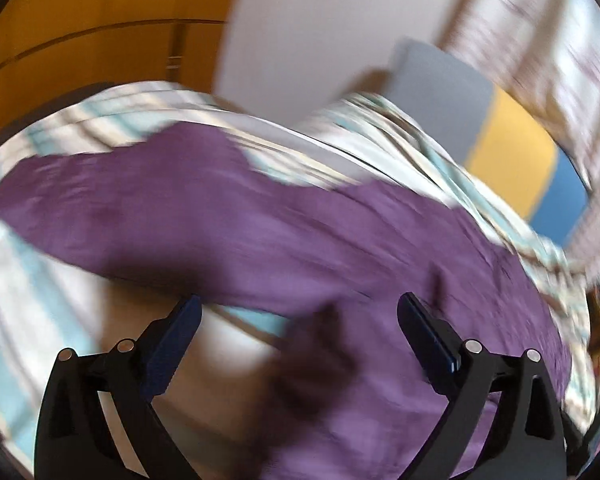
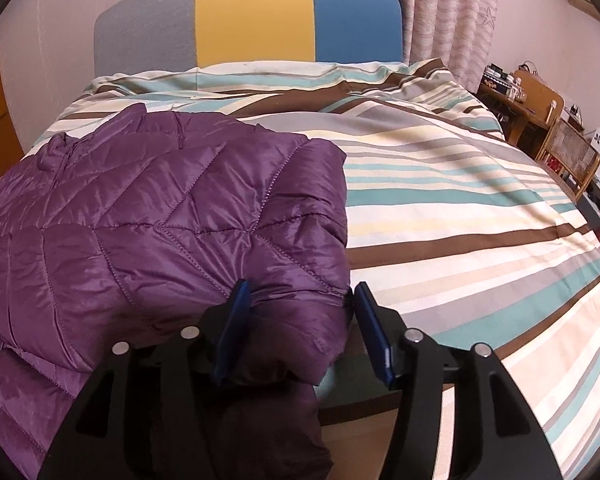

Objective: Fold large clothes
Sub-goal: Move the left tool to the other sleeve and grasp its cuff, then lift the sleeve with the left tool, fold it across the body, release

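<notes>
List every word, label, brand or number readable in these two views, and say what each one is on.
None can be read.
Purple quilted jacket: no label or logo shows.
Striped bedding: pattern only.
Clutter on the wooden desk: too small to read.
Left wrist view: too blurred by motion for any text.

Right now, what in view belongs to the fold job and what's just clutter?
Job:
- purple quilted jacket
- left gripper, open, nothing between its fingers
- right gripper, open, jacket edge between the fingers

Just there:
- striped duvet
- grey, yellow and blue headboard
- curtain
- cluttered wooden desk
</notes>
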A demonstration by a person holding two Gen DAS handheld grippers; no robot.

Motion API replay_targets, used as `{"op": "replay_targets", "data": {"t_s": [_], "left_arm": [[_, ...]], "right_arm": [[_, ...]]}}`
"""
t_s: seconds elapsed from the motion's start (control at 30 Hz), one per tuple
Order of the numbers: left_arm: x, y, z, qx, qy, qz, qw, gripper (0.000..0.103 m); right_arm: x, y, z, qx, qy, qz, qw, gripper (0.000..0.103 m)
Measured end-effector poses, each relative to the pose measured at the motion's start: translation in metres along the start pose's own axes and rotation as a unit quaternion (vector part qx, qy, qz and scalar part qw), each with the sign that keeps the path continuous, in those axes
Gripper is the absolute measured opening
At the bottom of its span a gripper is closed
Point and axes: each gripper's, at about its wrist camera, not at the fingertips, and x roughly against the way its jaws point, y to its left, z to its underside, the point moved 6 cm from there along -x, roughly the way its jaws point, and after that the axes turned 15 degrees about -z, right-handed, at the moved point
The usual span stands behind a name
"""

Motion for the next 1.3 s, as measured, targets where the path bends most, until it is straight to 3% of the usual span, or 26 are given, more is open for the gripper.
{"op": "replay_targets", "data": {"t_s": [0.1,0.2,0.37,0.5,0.6,0.73,0.77,0.8,0.83,0.87,1.07,1.2,1.3], "left_arm": [[-0.009,0.055,-0.016,0.069,0.012,-0.033,0.9970,0.098],[-0.017,0.108,-0.025,0.138,0.022,-0.061,0.9883,0.097],[-0.028,0.179,-0.032,0.236,0.026,-0.092,0.9670,0.097],[-0.040,0.214,-0.033,0.300,0.032,-0.085,0.9498,0.097],[-0.048,0.233,-0.037,0.337,0.027,-0.094,0.9365,0.087],[-0.059,0.245,-0.050,0.327,0.024,-0.126,0.9363,0.063],[-0.063,0.247,-0.055,0.324,0.030,-0.129,0.9366,0.042],[-0.067,0.247,-0.057,0.322,0.038,-0.119,0.9384,0.026],[-0.068,0.246,-0.058,0.321,0.043,-0.108,0.9400,0.014],[-0.063,0.244,-0.063,0.317,0.037,-0.108,0.9414,0.009],[-0.001,0.209,-0.084,0.288,-0.068,-0.115,0.9482,0.009],[0.044,0.156,-0.098,0.224,-0.137,-0.087,0.9611,0.009],[0.065,0.113,-0.100,0.173,-0.165,-0.053,0.9696,0.009]], "right_arm": [[0.001,0.000,0.000,0.001,0.000,0.001,1.000,0.055],[0.001,0.000,0.000,0.007,0.000,0.007,1.000,0.055],[0.000,0.002,-0.001,0.011,0.001,0.012,1.000,0.055],[0.000,0.004,-0.001,0.017,0.001,0.019,1.000,0.055],[0.000,0.005,-0.001,0.020,0.001,0.021,1.000,0.055],[0.000,0.007,0.000,0.025,0.001,0.027,0.999,0.055],[0.000,0.007,0.000,0.026,0.001,0.028,0.999,0.055],[0.000,0.007,0.000,0.027,0.001,0.030,0.999,0.055],[0.000,0.007,0.000,0.028,0.002,0.031,0.999,0.055],[0.000,0.008,-0.001,0.029,0.002,0.032,0.999,0.055],[-0.001,0.009,-0.001,0.032,0.002,0.035,0.999,0.055],[-0.001,0.009,-0.001,0.028,0.001,0.030,0.999,0.055],[-0.001,0.010,0.000,0.027,0.001,0.029,0.999,0.055]]}}
